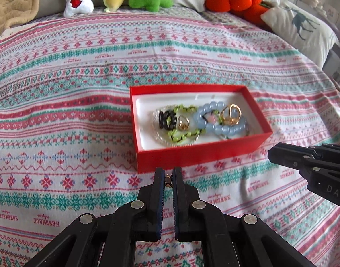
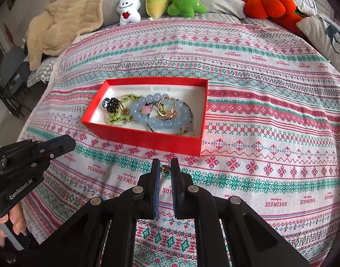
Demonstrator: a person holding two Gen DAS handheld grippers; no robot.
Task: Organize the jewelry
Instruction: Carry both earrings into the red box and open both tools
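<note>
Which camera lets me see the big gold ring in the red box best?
The right wrist view. There the gold ring stands out as a clear, full hoop lying on the blue bead bracelet in the red box. In the left wrist view the same ring looks smaller and blurrier, so its shape is harder to make out.

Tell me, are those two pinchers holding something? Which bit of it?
Yes. The left gripper pinches a tiny gold earring at its fingertips. The right gripper pinches another small gold piece. Which part of each is gripped cannot be told.
</note>
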